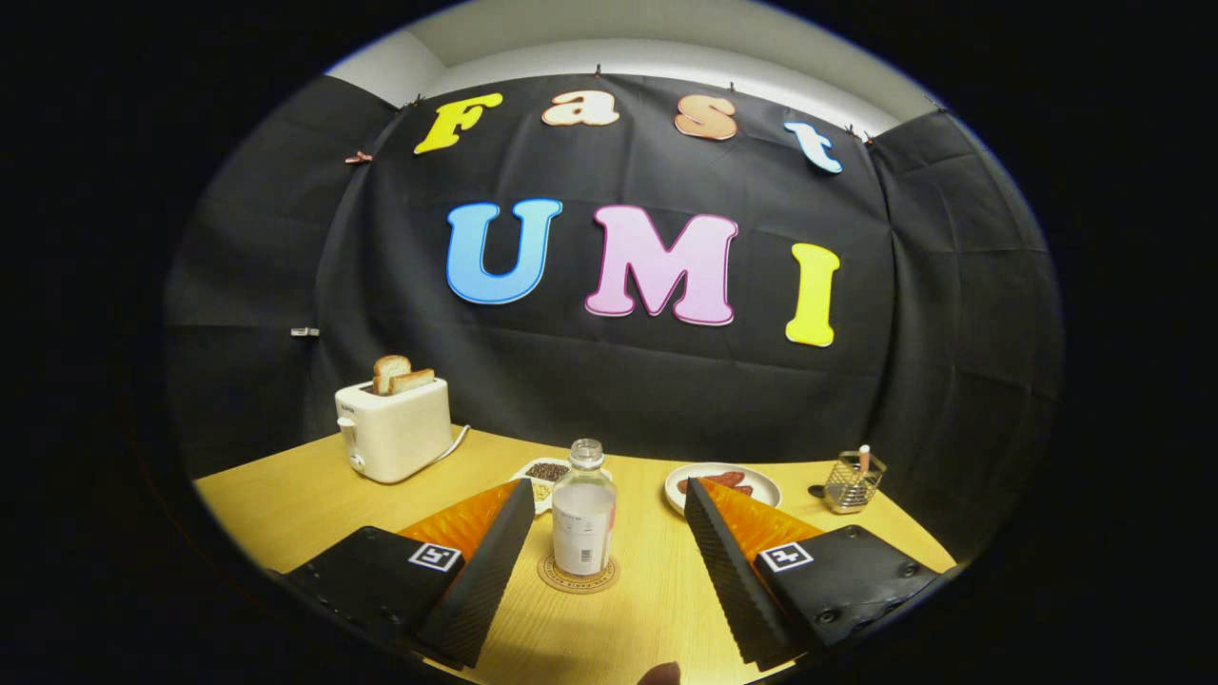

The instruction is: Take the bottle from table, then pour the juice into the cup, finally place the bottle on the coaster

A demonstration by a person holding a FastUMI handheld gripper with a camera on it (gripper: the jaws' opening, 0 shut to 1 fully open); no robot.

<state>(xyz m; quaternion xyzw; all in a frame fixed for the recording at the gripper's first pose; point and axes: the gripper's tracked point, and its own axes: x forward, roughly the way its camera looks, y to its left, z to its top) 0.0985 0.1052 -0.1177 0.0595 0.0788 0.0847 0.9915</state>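
On the wooden tabletop, inside the cloth-walled booth:

Scene: a bottle stood upright on a round coaster, with the gripper facing it.

Gripper: its two fingers were spread wide, one to each side of the bottle, and neither touched the glass; it held nothing.

Bottle: clear, uncapped at the neck, with a pale label around the lower body; it appeared partly filled, though how much liquid it held was hard to tell.

Key relation: the bottle lay straight ahead, centred in the gap between the fingers and level with their tips. Its long axis ran vertically, square to the line on which the fingers would close.

Coaster: directly under the bottle, its rim showing around the base.

Cup: none could be made out with certainty.

Background: a toaster with two slices of bread stood beyond the left finger; a small dish sat just behind the bottle; a plate of food lay behind the right finger; a wire holder stood farther right.

Judgement: the bottle already rested on the coaster with the gripper free, so the moment read as either the approach or the close of the task.
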